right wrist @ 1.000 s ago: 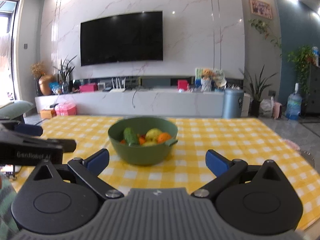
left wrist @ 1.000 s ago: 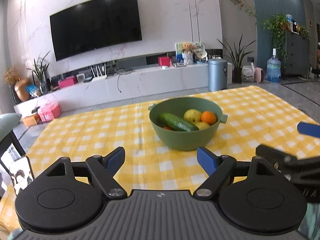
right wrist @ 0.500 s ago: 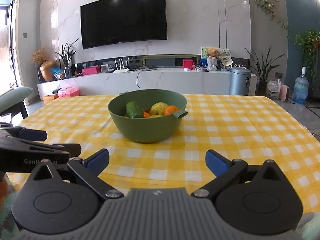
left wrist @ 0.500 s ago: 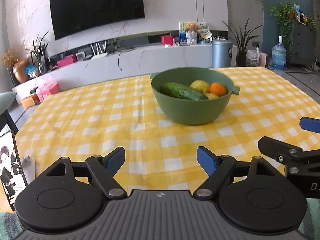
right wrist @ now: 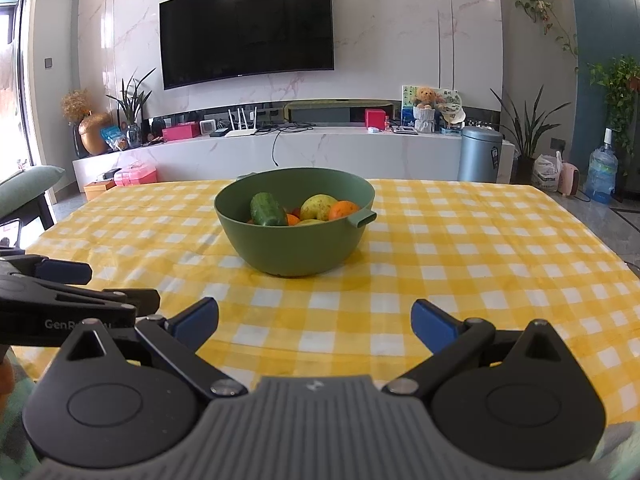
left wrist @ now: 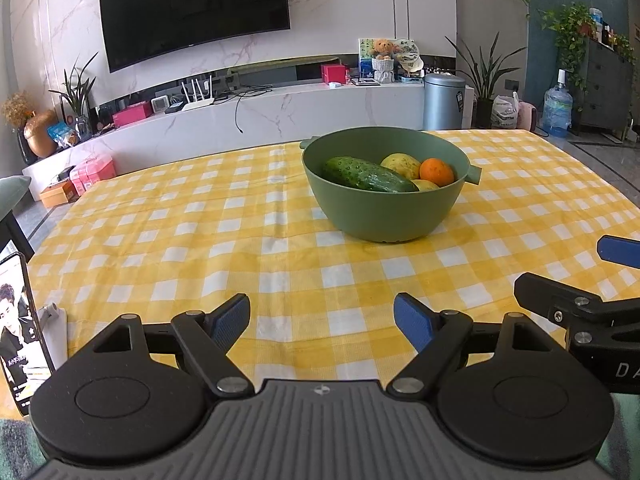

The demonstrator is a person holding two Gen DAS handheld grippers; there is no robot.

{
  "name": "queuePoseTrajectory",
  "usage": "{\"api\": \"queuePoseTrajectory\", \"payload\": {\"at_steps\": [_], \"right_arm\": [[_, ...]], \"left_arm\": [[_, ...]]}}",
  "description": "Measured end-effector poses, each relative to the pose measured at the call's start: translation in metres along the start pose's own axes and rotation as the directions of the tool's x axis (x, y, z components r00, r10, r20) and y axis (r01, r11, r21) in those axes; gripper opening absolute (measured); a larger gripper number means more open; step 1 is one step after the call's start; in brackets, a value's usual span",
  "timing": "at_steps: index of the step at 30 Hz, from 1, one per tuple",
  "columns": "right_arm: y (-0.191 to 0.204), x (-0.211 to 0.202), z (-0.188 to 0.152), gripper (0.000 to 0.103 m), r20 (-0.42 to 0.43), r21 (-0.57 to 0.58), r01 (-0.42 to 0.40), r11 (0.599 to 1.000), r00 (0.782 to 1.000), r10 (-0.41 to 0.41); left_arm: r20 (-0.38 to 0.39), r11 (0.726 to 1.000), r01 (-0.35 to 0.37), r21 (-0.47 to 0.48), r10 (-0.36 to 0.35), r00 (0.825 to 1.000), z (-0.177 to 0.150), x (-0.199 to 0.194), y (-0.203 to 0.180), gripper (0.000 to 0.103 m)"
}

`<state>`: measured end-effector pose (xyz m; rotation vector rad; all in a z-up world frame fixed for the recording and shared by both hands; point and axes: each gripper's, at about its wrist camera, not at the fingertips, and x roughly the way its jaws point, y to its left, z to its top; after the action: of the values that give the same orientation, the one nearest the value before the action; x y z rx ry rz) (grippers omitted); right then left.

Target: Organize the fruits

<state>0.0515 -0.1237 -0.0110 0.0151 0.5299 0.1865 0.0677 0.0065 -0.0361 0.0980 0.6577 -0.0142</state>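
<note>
A green bowl stands on the yellow checked tablecloth; it also shows in the right wrist view. It holds a cucumber, a yellow fruit and an orange. In the right wrist view the cucumber, yellow fruit and orange show too. My left gripper is open and empty, near the table's front edge, short of the bowl. My right gripper is open and empty, also short of the bowl. Each gripper shows at the edge of the other's view.
A phone on a stand is at the table's left front corner. Beyond the table are a TV, a white media console, a grey bin, plants and a water bottle.
Both grippers have moved forward and tilted down toward the table. The bowl looks nearer and lower in both views. Both stay open.
</note>
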Motion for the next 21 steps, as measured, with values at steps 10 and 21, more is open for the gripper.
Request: {"api": "queuePoseTrajectory", "payload": {"at_steps": [10,21], "right_arm": [[0.0010,0.0015,-0.0005,0.099,-0.004,-0.010,0.004,1.000,1.000,-0.004],[0.0009,0.0018,-0.0014,0.099,-0.006,-0.011,0.006,1.000,1.000,-0.006]], "left_arm": [[0.003,1.000,0.001,-0.005,-0.001,1.000,0.0006,-0.0014,-0.0002,0.096],[0.004,1.000,0.001,-0.008,-0.001,1.000,0.0015,-0.0022,-0.0002,0.096]]}}
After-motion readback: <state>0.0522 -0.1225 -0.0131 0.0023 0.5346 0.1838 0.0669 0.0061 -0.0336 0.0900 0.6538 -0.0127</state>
